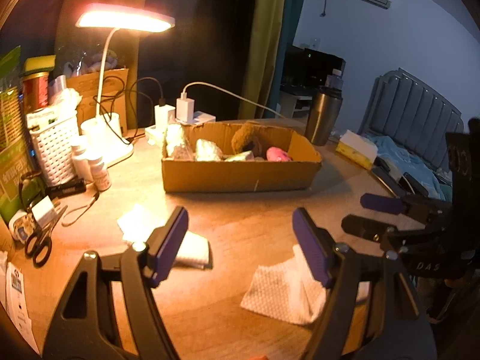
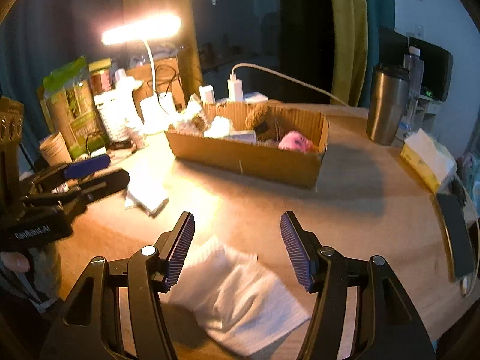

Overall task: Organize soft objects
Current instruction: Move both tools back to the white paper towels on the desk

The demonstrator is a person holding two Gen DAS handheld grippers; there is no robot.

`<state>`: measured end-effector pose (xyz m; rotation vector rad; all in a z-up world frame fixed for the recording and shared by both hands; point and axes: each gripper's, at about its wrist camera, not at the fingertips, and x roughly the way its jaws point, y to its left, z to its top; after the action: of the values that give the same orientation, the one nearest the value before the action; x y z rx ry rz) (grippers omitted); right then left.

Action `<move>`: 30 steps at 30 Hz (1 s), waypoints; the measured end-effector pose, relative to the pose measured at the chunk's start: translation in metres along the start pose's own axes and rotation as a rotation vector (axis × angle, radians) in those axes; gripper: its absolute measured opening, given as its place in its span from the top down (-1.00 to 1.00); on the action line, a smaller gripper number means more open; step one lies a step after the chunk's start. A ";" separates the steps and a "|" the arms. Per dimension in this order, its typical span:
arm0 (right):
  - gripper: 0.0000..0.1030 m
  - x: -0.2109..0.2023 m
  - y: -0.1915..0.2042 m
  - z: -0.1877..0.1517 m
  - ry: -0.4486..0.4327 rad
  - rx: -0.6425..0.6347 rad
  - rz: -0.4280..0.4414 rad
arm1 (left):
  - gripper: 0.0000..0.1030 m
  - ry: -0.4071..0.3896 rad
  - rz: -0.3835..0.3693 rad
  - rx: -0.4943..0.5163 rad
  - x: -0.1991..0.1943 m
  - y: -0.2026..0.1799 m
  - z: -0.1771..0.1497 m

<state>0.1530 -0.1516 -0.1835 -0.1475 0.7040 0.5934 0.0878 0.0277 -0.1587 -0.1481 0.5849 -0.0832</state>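
A cardboard box [image 1: 240, 177] stands mid-table holding a brown plush [image 1: 244, 141], a pink plush [image 1: 277, 154] and wrapped soft items; it also shows in the right wrist view [image 2: 249, 159]. A crumpled white cloth [image 1: 282, 294] lies on the wooden table below my right finger; in the right wrist view [image 2: 240, 294] it lies under the open jaws. A second folded white cloth [image 1: 192, 250] lies by my left finger, and in the right wrist view [image 2: 147, 195]. My left gripper [image 1: 240, 240] is open and empty. My right gripper [image 2: 237, 246] is open and empty, also seen from the left [image 1: 364, 214].
A lit desk lamp [image 1: 126, 21], white basket [image 1: 55, 150], bottles, scissors [image 1: 39, 243] and chargers crowd the left. A steel tumbler [image 2: 387, 105], tissue box [image 2: 426, 159] and dark phone [image 2: 456, 237] sit at the right edge.
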 end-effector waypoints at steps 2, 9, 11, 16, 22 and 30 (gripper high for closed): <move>-0.22 -0.001 0.002 -0.007 0.013 0.003 -0.006 | -0.42 -0.004 -0.001 -0.001 -0.005 0.001 -0.005; -0.22 0.004 0.005 -0.031 0.079 0.005 -0.019 | -0.42 -0.003 0.001 -0.013 -0.017 0.005 -0.017; -0.23 0.008 0.006 -0.039 0.106 0.009 -0.019 | -0.42 0.003 0.002 -0.014 -0.018 0.005 -0.021; -0.41 0.019 0.011 -0.056 0.170 0.032 0.028 | -0.42 0.034 0.003 -0.015 -0.014 0.005 -0.033; -0.63 0.034 0.020 -0.059 0.220 0.052 0.080 | -0.42 0.073 0.001 -0.025 -0.006 0.008 -0.045; -0.63 0.058 0.019 -0.040 0.212 0.067 0.033 | -0.42 0.094 0.013 -0.040 0.004 0.017 -0.045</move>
<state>0.1551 -0.1219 -0.2499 -0.1380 0.9322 0.5896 0.0661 0.0384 -0.2007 -0.1797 0.6816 -0.0667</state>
